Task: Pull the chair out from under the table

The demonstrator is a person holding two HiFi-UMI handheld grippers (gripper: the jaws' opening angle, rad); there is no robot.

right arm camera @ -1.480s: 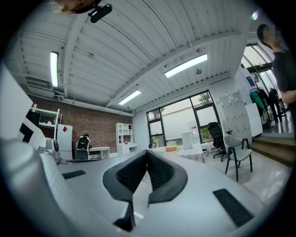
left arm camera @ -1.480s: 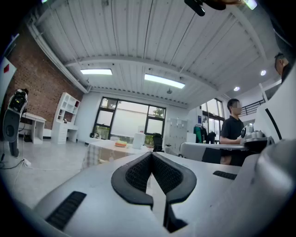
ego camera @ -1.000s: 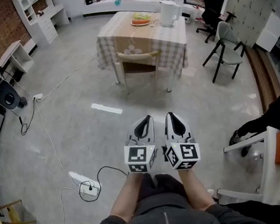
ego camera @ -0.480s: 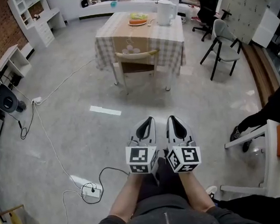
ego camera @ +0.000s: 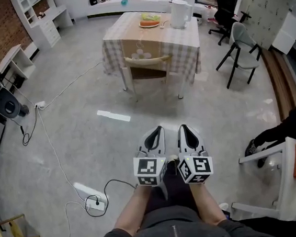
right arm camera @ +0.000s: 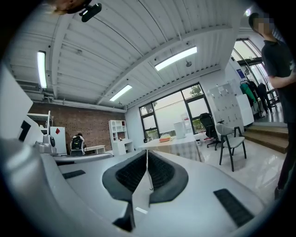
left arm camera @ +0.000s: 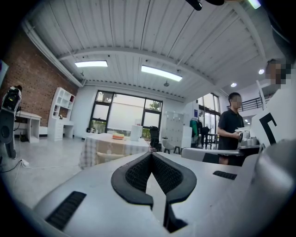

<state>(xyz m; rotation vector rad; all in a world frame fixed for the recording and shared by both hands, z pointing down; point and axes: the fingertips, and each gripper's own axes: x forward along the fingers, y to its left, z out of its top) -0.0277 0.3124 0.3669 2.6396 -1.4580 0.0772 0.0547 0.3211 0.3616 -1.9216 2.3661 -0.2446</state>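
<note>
Floor separates chair, seemingly under table, from left gripper and right gripper.

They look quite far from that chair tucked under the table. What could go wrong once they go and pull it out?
1. The tablecloth hangs around the chair; if it snags, it could drag the white jug and the fruit plate.
2. A power strip lies on the floor by the person's left, so a foot could catch it.
3. The left gripper and right gripper are both shut; they probably must open before gripping the chair.
</note>
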